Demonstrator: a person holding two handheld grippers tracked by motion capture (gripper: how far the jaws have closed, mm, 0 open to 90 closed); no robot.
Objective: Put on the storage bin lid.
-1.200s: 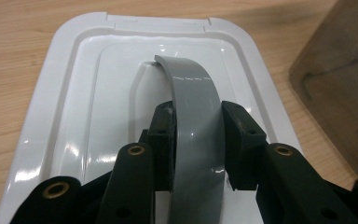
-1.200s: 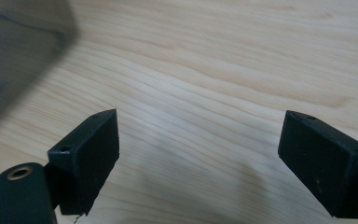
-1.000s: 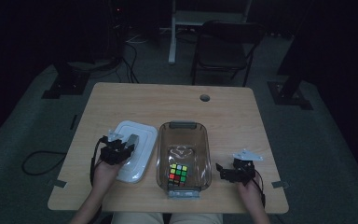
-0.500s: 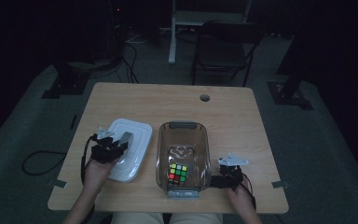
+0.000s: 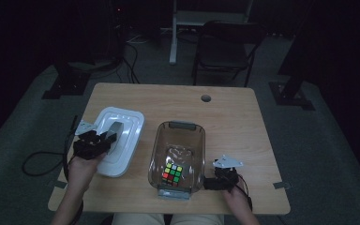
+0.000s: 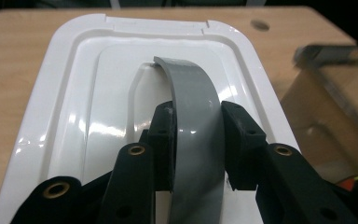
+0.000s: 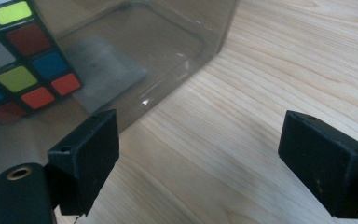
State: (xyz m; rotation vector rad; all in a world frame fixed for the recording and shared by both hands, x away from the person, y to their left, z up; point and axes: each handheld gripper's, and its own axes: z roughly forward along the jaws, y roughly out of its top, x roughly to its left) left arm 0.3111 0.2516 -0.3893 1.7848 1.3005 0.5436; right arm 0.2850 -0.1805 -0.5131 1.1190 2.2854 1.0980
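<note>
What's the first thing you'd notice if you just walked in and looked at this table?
Probably the colourful puzzle cube, bright inside the clear plastic box near the front of the wooden table. Next, the white lid to the left of the box: the left gripper is shut on its grey handle. The right gripper waits open just right of the box.

Gripped by its grey handle (image 6: 196,126), the white lid (image 5: 117,140) has been drawn left and lifted away from the clear bin (image 5: 178,157) by the left gripper (image 5: 98,140), while the right gripper (image 5: 215,182) slid nearer.
</note>
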